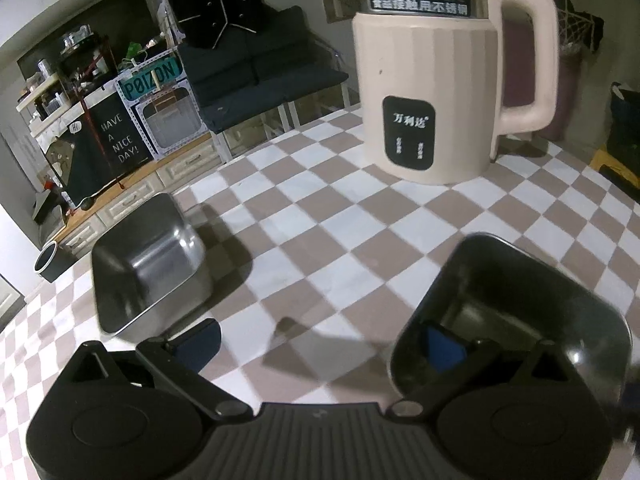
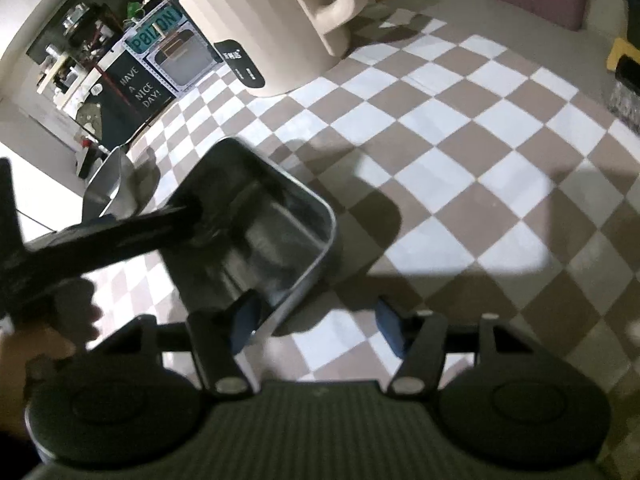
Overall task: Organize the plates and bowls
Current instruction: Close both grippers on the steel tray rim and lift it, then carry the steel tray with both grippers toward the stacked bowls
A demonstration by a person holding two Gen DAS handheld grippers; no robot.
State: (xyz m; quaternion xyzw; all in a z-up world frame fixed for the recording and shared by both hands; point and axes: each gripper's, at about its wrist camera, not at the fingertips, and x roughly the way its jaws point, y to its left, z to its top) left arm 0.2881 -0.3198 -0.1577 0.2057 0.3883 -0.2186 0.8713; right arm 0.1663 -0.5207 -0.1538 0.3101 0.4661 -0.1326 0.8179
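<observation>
Your left tool (image 1: 320, 344) stands wide, one finger inside steel bowl (image 1: 516, 312) at 4 o'clock, no grip. Right tool (image 2: 316, 320) half-wide, straddling its rim. Second bowl (image 1: 148, 264) apart at 9 o'clock. Stacking not done.

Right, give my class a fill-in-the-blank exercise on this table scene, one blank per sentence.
1. The cloth has a ___ pattern.
2. The kettle stands ___.
3. The left wrist view shows ___ bowls: the left bowl and the right bowl.
4. One finger of the left gripper is ___ the right bowl.
Missing words: checked; upright; two; inside.
</observation>
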